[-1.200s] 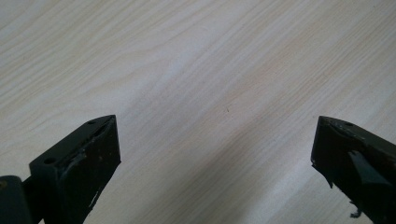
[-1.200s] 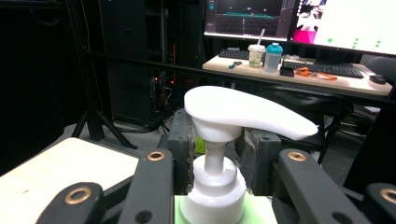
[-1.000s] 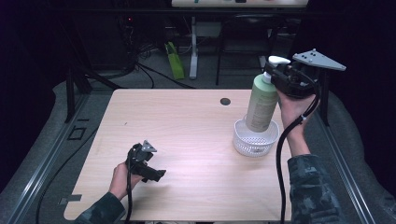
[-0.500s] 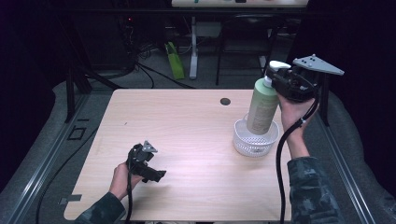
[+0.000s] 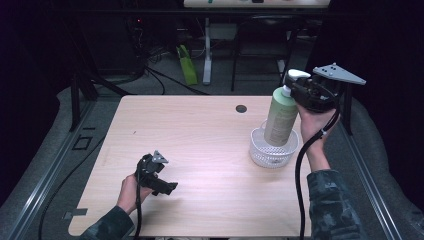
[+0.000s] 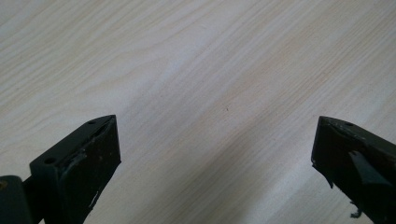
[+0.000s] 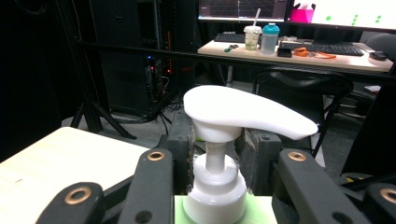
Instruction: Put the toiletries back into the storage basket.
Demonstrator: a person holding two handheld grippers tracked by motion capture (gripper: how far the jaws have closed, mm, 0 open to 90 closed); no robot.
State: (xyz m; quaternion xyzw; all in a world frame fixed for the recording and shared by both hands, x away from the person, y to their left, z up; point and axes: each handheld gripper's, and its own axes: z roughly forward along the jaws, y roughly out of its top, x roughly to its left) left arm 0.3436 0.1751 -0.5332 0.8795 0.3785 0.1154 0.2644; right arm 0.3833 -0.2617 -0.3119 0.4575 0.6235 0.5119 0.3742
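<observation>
A pale green pump bottle with a white pump head stands tilted in a clear ribbed bowl at the table's right. My right gripper is shut on the bottle's neck just under the pump, its jaws on either side of the white collar. My left gripper rests low over the wooden table near the front left, its jaws wide open with only bare wood between them.
A dark round grommet hole sits near the table's far edge. Beyond the table are a black chair, cables, and a desk with monitors, a keyboard and cups. Dark metal rails run along the table's sides.
The bottle and right gripper have barely shifted, staying over the bowl. The left gripper has not moved.
</observation>
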